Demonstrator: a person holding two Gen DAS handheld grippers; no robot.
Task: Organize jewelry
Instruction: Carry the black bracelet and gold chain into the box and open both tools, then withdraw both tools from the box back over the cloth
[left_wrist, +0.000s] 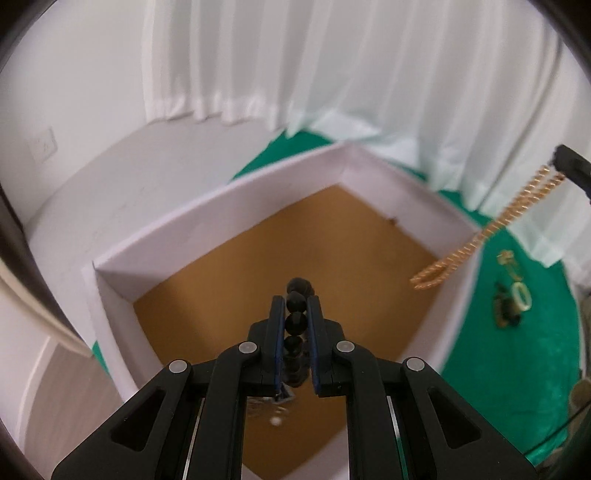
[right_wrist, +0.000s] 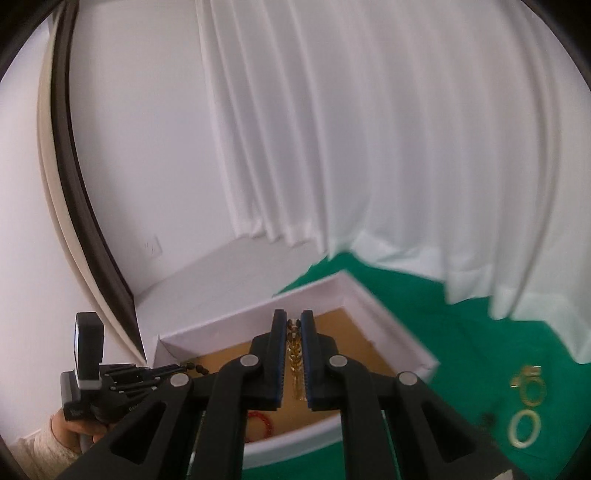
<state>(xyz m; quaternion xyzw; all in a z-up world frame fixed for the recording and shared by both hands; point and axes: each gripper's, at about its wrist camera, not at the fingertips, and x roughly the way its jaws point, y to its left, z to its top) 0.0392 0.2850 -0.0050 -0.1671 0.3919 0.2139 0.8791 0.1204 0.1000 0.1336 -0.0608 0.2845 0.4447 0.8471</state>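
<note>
In the left wrist view my left gripper (left_wrist: 295, 301) is shut on a string of black beads (left_wrist: 296, 322), held over the brown floor of a white-walled box (left_wrist: 221, 206). At the far right the tip of my right gripper (left_wrist: 561, 162) holds a gold twisted chain (left_wrist: 517, 218), which dangles over the box's right wall. In the right wrist view my right gripper (right_wrist: 293, 315) is shut on that gold chain (right_wrist: 295, 354) above the box (right_wrist: 351, 291). The left gripper (right_wrist: 177, 368) shows at lower left with the black beads (right_wrist: 195, 367) and a person's hand behind it.
A red bracelet (right_wrist: 260, 424) lies on the box floor. On the green cloth (right_wrist: 461, 350) right of the box lie a white ring (right_wrist: 524, 428), gold rings (right_wrist: 532, 384) and some dark pieces (left_wrist: 504, 310). White curtains hang behind the table.
</note>
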